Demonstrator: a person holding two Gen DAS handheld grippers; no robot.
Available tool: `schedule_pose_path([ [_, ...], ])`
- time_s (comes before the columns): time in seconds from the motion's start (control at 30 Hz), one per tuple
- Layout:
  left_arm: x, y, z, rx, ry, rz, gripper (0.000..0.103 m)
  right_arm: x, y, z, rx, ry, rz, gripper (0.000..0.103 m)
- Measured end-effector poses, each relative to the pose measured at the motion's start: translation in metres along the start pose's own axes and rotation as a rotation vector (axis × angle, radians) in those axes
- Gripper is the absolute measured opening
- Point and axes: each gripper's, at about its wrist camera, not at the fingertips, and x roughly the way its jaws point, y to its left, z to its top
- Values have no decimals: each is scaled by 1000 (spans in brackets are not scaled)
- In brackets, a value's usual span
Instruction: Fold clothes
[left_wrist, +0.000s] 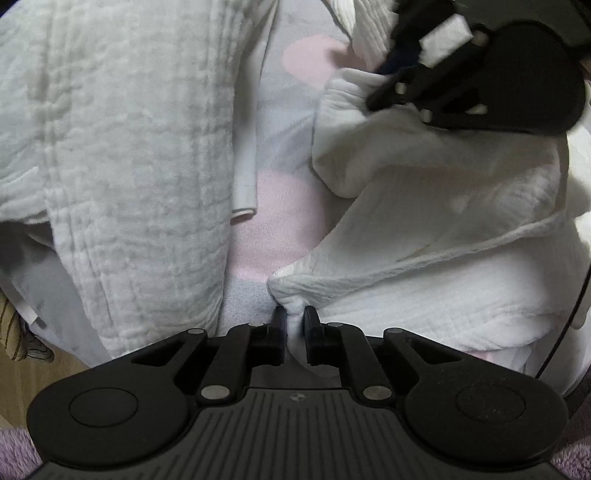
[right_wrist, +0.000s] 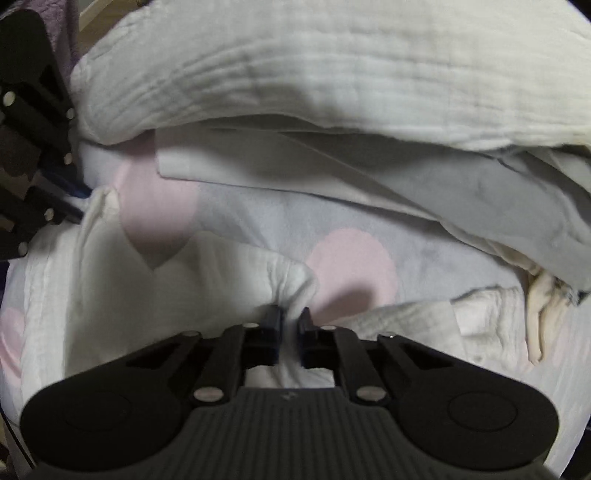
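Crinkled garment lying on a blanket, second garment to its left, blanket strip between; both grippers at the near garment's edge

No readable text, label, brand or number appears anywhere
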Motion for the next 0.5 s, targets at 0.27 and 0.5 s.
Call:
schedule_pose_path([
  [0.27,-36,-16,-16,50,-157,17,7,-77,-3,-58,189,-99,-165,8],
  [0.5,-100,-39,-1,133,-335,40,6,-166,-18,-127,359,-114,-435,7],
])
